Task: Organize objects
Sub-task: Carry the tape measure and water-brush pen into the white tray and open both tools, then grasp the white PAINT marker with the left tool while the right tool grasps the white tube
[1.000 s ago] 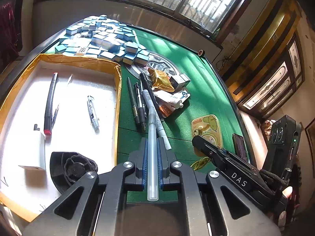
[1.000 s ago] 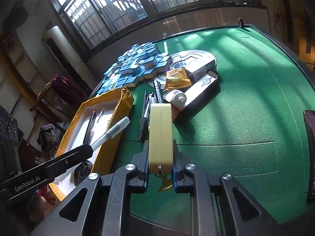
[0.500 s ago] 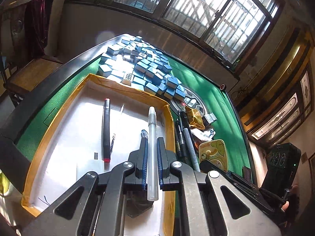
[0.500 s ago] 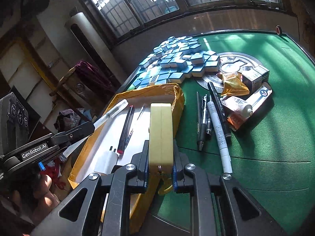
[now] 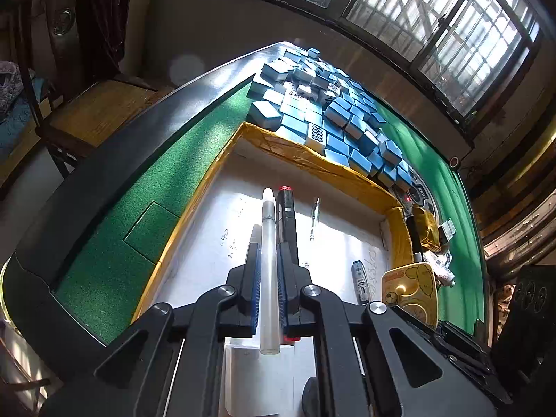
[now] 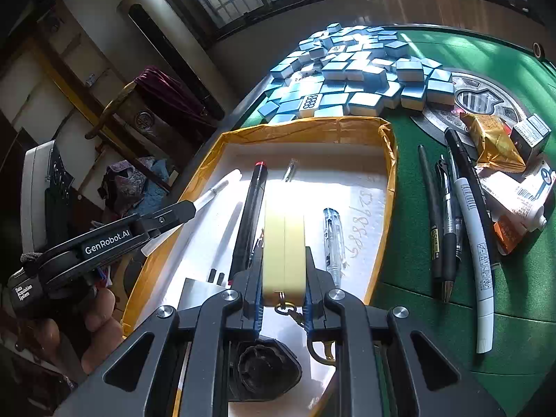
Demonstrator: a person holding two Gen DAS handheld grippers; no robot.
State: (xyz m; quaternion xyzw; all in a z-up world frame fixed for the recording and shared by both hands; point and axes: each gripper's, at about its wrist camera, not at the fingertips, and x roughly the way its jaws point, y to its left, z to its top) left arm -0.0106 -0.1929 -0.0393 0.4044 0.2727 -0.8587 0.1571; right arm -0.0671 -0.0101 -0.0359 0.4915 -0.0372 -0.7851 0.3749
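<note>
My left gripper [image 5: 269, 243] is shut on a translucent white pen [image 5: 268, 271] and hangs over the white floor of a yellow-taped box [image 5: 312, 160]. In the right wrist view this same gripper [image 6: 191, 208] comes in from the left with the white pen [image 6: 217, 189] sticking out over the box. My right gripper [image 6: 283, 272] is shut on a pale yellow case [image 6: 284, 243], edge-on, above the box [image 6: 305, 128]. A keyring dangles under the case. The yellow case [image 5: 413, 288] also shows by the box's right wall.
Inside the box lie a black pen with a red tip [image 6: 250, 215], a clear pen [image 6: 332, 239], a white adapter [image 6: 198, 288] and a black round piece [image 6: 264, 371]. Several pens [image 6: 448, 222] and packets [image 6: 493, 142] lie on the green felt. Blue mahjong tiles [image 6: 354, 69] are heaped behind.
Both grippers have swung left, from above the green felt to above the box, each carrying its object. Neither grip has changed.
</note>
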